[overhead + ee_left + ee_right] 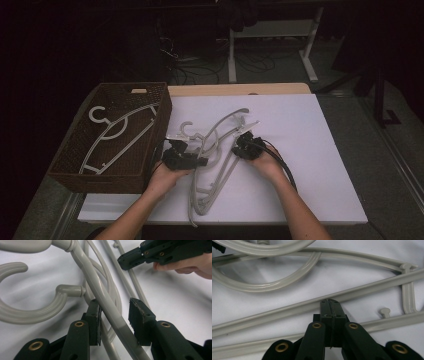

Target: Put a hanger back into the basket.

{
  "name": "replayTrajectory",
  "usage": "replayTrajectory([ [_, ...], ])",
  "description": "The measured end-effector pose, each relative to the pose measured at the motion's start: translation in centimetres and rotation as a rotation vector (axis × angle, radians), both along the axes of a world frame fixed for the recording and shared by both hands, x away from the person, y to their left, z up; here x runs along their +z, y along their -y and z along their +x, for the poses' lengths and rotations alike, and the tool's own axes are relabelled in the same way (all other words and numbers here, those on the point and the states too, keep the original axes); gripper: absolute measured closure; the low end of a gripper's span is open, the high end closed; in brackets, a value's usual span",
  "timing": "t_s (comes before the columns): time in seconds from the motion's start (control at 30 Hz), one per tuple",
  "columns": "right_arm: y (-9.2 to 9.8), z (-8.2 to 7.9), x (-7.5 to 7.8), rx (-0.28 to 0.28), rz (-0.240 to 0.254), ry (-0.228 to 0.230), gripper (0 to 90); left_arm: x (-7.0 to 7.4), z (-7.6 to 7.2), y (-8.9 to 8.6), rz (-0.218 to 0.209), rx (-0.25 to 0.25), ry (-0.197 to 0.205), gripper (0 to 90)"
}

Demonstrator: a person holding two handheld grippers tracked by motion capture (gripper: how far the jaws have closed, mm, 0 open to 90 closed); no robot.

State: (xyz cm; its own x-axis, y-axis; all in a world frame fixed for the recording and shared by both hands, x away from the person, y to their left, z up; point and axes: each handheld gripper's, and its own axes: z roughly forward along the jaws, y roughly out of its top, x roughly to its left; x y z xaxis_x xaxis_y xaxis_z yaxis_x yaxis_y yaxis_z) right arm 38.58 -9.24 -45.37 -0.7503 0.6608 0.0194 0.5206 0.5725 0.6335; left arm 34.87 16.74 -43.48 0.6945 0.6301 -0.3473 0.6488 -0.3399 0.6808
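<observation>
The white worktop (310, 150) lies under my forearms, with a dark wicker basket (75, 165) standing at its left edge. One pale grey hanger (117, 132) lies inside the basket, its hook toward the far side. Just right of the basket, a tangle of grey hangers (215, 165) rests on the white surface at the middle, hooks toward the far left and bars running back toward me. My left gripper (113, 316) sits at the left side of that pile, fingers (95, 322) spread apart with a hanger arm (110, 312) running between them; the left finger touches it, the right one stands clear. My right gripper (330, 306) is at the pile's right side, its fingers (325, 311) clenched together with nothing between them, tips against a straight hanger bar (287, 308).
</observation>
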Motion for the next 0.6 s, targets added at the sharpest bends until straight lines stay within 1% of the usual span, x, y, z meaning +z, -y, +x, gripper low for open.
replayTrajectory([
  [0.1,0.0,0.0,0.0,0.000,0.001,-0.001,89.3,0.1,0.1,0.2,-0.012,-0.006,-0.012,62.9],
  [0.17,0.0,0.0,0.0,0.001,0.000,-0.001,89.4,0.2,0.1,0.3,-0.017,0.000,-0.022,63.4],
  [0.27,0.0,0.0,0.0,0.001,0.000,0.001,89.3,0.4,0.3,0.3,-0.041,0.026,-0.039,65.4],
  [0.33,0.0,0.0,0.0,0.000,0.002,0.000,89.3,0.7,0.4,0.3,-0.041,0.042,-0.044,66.7],
  [0.4,0.1,0.0,0.1,-0.001,0.006,-0.005,89.2,0.9,0.4,0.5,-0.034,0.060,-0.035,68.4],
  [0.43,0.2,0.0,0.1,0.001,0.008,-0.009,89.2,1.1,0.5,0.5,-0.039,0.059,-0.037,69.7],
  [0.53,0.4,0.0,0.4,0.001,0.033,-0.008,89.2,1.4,0.8,0.9,-0.022,0.076,-0.032,71.3],
  [0.6,0.7,-0.1,0.8,0.001,0.064,-0.006,89.2,1.5,1.0,1.0,-0.021,0.083,-0.036,72.7],
])
